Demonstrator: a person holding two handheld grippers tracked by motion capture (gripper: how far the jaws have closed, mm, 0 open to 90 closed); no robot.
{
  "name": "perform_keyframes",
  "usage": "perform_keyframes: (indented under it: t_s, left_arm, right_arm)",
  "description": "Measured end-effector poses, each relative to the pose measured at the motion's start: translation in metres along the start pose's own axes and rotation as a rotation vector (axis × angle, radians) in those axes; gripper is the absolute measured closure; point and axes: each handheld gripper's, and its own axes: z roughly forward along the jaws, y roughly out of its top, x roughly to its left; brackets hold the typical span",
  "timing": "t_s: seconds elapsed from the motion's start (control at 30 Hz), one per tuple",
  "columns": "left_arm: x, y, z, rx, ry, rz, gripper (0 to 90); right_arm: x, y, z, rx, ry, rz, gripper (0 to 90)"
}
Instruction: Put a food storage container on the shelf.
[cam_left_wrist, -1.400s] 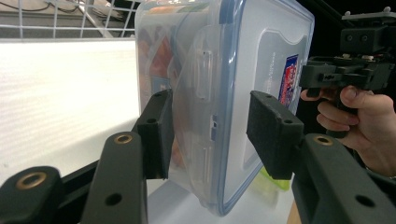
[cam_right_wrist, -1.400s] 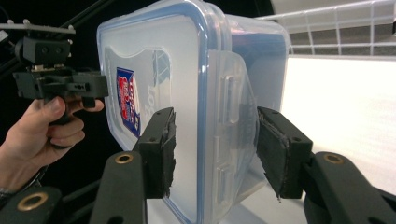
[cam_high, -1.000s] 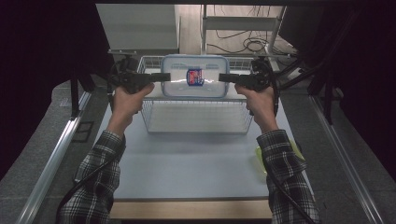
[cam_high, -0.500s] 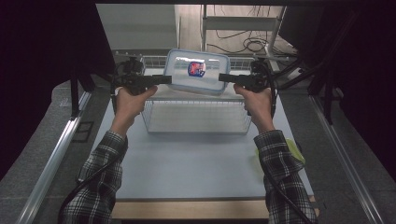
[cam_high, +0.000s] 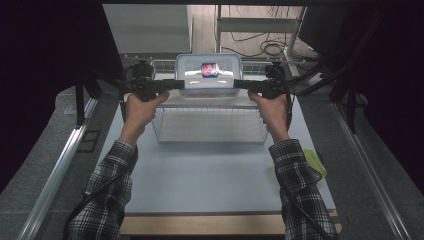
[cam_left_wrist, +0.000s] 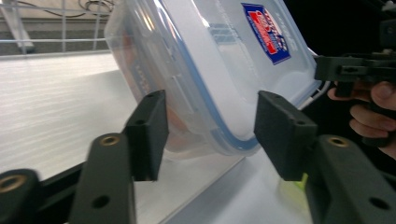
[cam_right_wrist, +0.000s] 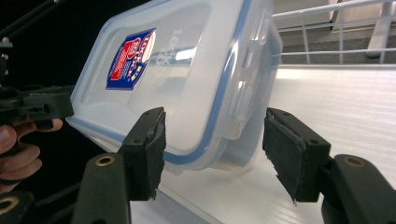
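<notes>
Both forearms reach forward, level. The left gripper (cam_high: 176, 84) and right gripper (cam_high: 240, 84) clamp the clear rectangular plastic lidded container (cam_high: 208, 75) by its short ends above the white wire basket (cam_high: 210, 125), long axis crosswise, lid tilted toward the person.

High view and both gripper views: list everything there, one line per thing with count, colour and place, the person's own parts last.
Lidded container: one, clear with a blue seal and a red-and-blue label, between the two grippers above the basket's far end.
Wire basket: one, white, mid-table.
Table: one, pale top with a wood front edge.
Yellow-green item: one, at the table's right edge by the right sleeve; too hidden to identify.
Cables: several, dark, on the floor beyond the table.
Left gripper: one, black, jaws around the container's end.
Right gripper: one, black, jaws around the opposite end.
Sleeves: two, plaid.
</notes>
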Motion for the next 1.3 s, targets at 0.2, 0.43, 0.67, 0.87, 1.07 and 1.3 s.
perform_keyframes:
  t_s: [0.2,0.43,0.67,0.87,1.07,1.3]
  left_arm:
    - [0.000,0.002,0.000,-0.013,0.023,0.001,43.8]
    - [0.000,0.005,-0.001,-0.038,0.037,0.005,47.7]
    - [-0.002,0.005,-0.004,-0.033,0.036,0.026,51.1]
    - [-0.011,-0.003,-0.011,-0.035,0.030,0.076,44.1]
    - [-0.024,-0.019,-0.013,-0.034,0.037,0.162,33.4]
    - [-0.037,-0.041,-0.016,-0.004,0.061,0.270,20.0]
  right_arm:
    - [-0.001,0.002,-0.003,-0.027,-0.048,0.008,39.4]
    - [0.000,0.002,-0.004,-0.041,-0.019,0.010,47.1]
    - [0.003,0.003,-0.006,-0.046,-0.025,-0.025,49.3]
    - [0.007,-0.002,-0.016,-0.052,-0.002,-0.074,44.4]
    - [0.015,-0.016,-0.024,-0.041,0.015,-0.148,37.1]
    - [0.023,-0.033,-0.032,-0.023,-0.005,-0.238,27.5]
